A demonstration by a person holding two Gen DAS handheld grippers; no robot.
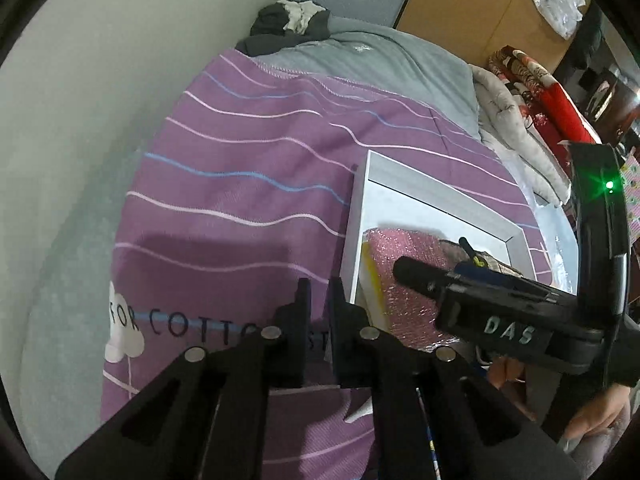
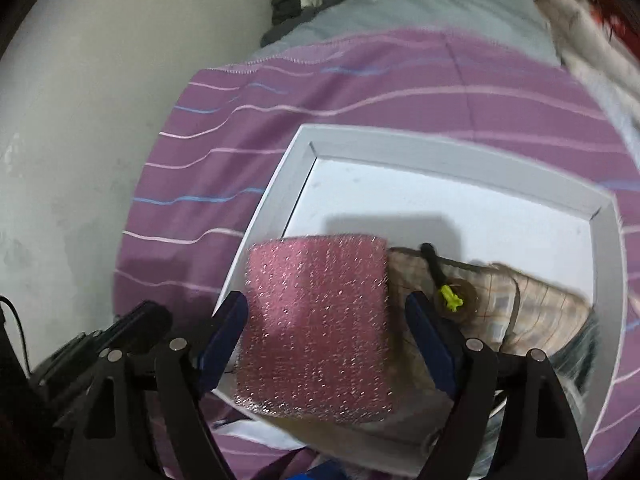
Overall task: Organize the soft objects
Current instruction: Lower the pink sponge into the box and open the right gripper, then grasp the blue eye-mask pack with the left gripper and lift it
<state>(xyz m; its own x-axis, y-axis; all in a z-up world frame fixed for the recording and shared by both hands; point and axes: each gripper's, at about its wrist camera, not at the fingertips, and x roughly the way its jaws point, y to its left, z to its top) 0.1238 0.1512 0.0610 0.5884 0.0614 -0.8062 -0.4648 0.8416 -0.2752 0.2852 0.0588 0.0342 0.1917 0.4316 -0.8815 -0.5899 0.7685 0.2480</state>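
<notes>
Right hand-held gripper [image 2: 326, 320] places a pink glittery scouring sponge [image 2: 316, 328] into the white shallow box [image 2: 440, 156] on the bed.
Its jaws stand wide, sponge between them at the box's near-left corner beside checked cloth [image 2: 532, 312]; it should lift straight clear. Left hand-held gripper [image 1: 320, 304] is narrow, empty.

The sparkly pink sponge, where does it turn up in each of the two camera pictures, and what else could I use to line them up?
Left wrist view: the pink sponge sits lower right of centre, inside the white tray, partly hidden by the other gripper.
Right wrist view: the pink sponge fills the lower centre, between the right gripper's blue fingers.
Shared landmark: the white tray on the purple striped sheet.
</notes>
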